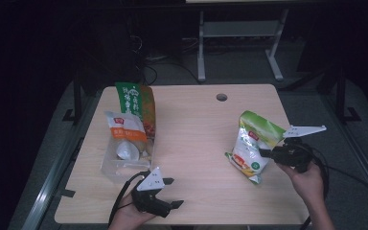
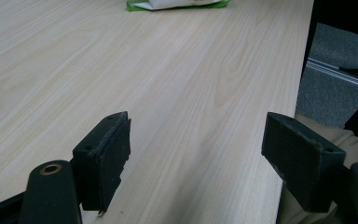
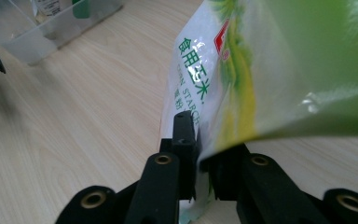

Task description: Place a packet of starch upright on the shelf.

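Darkness swallows everything past the table's [image 1: 191, 120] far edge in the high view, leaving only faint frame legs and cables. On the table's right side a white, green and yellow bag [image 1: 250, 146] stands tilted, pinched at its right edge by the right gripper [image 1: 268, 153], whose jaws are closed on the plastic; the right gripper view shows them [image 3: 198, 158] clamped on the bag [image 3: 261, 70], whose top and right side run out of that picture. Green Chinese characters run down the bag's white face above Latin letters that seem to read "STARCH", partly covered by a jaw; a red logo beside them is too blurred to read. At the left, a clear plastic bin [image 1: 120, 165] holds a white and orange bag [image 1: 124, 127] and a green and orange bag [image 1: 136, 103]; their printing is too small to make out. The left gripper [image 1: 170, 191] sits near the table's near edge with its jaws wide apart and nothing between them; the left gripper view [image 2: 196, 158] shows bare wood between them.
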Action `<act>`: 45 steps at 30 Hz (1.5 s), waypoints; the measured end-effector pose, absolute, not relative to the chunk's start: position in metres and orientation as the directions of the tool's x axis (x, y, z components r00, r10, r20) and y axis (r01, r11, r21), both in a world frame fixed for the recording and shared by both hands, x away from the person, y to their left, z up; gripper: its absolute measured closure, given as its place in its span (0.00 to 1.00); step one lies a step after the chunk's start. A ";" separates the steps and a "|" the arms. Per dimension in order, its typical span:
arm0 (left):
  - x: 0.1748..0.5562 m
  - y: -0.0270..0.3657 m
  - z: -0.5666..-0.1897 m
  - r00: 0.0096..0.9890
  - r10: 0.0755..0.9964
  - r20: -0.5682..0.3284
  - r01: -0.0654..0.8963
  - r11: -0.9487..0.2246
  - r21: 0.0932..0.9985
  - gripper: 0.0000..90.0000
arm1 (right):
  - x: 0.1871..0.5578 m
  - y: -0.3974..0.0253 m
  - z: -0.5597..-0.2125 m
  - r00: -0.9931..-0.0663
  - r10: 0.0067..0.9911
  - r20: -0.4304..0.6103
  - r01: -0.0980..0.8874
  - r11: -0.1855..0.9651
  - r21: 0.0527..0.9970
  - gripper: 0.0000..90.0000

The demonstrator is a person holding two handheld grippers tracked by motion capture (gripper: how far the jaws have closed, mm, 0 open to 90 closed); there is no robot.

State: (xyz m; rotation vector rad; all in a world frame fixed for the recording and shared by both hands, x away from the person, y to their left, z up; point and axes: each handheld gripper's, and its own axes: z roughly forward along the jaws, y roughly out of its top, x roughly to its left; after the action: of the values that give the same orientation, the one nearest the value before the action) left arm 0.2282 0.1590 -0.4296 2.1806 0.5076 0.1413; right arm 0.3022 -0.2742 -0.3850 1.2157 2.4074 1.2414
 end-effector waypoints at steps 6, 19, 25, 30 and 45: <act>0.228 0.160 -0.429 0.910 0.408 -0.077 0.307 -0.537 0.786 0.26 | 0.307 -0.267 -0.387 -0.644 0.739 0.196 0.594 0.322 0.738 0.87; 0.228 0.159 -0.429 0.912 0.404 -0.074 0.301 -0.537 0.788 0.26 | 0.316 -0.256 -0.383 -0.642 0.738 0.207 0.612 0.330 0.719 0.87; 0.228 0.160 -0.428 0.909 0.409 -0.074 0.303 -0.531 0.791 0.26 | 0.318 -0.251 -0.380 -0.650 0.733 0.200 0.609 0.345 0.714 0.95; 0.228 0.159 -0.428 0.908 0.411 -0.077 0.307 -0.529 0.791 0.26 | 0.318 -0.246 -0.376 -0.663 0.721 0.202 0.609 0.361 0.706 0.99; 0.229 0.163 -0.424 0.903 0.423 -0.076 0.306 -0.506 0.807 0.26 | 0.312 -0.222 -0.354 -0.731 0.651 0.206 0.563 0.404 0.721 1.00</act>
State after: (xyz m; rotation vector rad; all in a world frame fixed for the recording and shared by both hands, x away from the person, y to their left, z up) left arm 0.2287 0.1633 -0.4245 2.1390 0.5207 0.1617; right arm 0.3119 -0.2222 -0.3537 1.1028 2.5408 1.2391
